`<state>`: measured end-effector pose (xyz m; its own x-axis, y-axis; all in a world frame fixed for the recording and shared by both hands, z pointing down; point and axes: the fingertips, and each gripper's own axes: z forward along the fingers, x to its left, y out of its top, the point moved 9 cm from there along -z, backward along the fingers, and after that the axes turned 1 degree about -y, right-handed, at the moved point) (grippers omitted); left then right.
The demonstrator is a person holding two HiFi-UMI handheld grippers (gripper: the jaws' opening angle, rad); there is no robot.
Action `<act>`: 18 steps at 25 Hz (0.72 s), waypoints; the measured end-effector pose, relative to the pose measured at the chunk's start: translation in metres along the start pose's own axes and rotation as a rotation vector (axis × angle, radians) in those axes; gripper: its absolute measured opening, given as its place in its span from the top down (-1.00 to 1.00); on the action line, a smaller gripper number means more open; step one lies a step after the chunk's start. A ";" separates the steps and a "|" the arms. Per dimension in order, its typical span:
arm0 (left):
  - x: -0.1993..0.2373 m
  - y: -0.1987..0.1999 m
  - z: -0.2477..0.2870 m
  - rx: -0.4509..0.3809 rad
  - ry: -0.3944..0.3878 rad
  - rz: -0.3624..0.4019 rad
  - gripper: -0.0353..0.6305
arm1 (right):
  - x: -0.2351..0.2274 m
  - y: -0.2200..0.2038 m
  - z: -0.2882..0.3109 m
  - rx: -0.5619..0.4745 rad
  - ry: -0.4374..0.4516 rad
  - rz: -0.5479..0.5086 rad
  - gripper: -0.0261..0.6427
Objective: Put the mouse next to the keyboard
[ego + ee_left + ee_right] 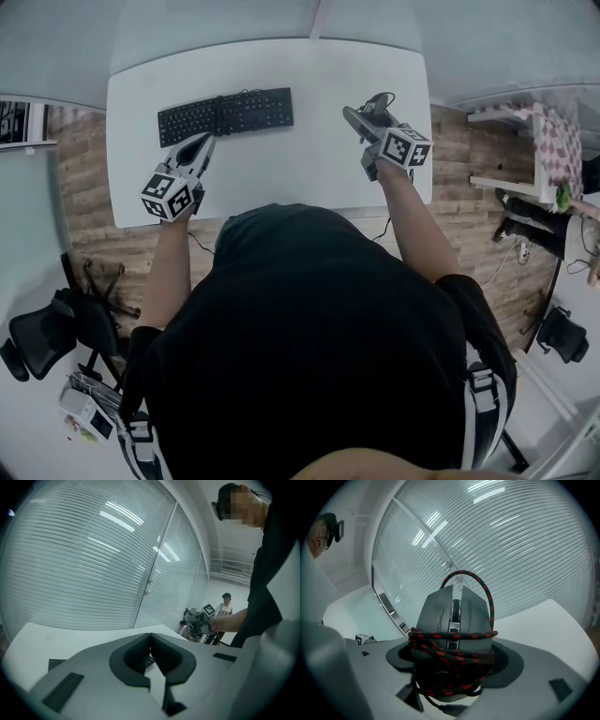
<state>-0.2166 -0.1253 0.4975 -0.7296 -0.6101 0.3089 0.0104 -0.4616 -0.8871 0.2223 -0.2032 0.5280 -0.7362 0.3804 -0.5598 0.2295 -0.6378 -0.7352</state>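
Note:
A black keyboard [226, 114] lies at the back left of the white table [300, 169]. My right gripper [359, 120] is shut on a grey mouse [453, 616] wrapped in its red-and-black braided cable [450, 641]; it hangs over the table's right part, well right of the keyboard. The mouse [378, 114] shows dark between the jaws in the head view. My left gripper [202, 147] sits just in front of the keyboard's left half, its jaws closed together with nothing between them. A sliver of the keyboard [148, 661] shows past the left gripper [150, 645].
Glass walls with blinds [93, 559] stand behind the table. A black office chair [56, 333] is on the floor at the left. Shelving [525, 150] stands at the right. Another person [226, 605] stands far off.

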 end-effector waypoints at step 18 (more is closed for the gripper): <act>0.036 -0.014 0.000 -0.001 0.021 -0.042 0.82 | -0.051 -0.027 0.060 0.112 -0.232 -0.065 -0.24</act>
<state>-0.2431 -0.1407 0.5209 -0.7437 -0.5765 0.3386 -0.0216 -0.4856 -0.8739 0.2151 -0.2455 0.5998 -0.8760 0.2676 -0.4012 0.1147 -0.6924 -0.7123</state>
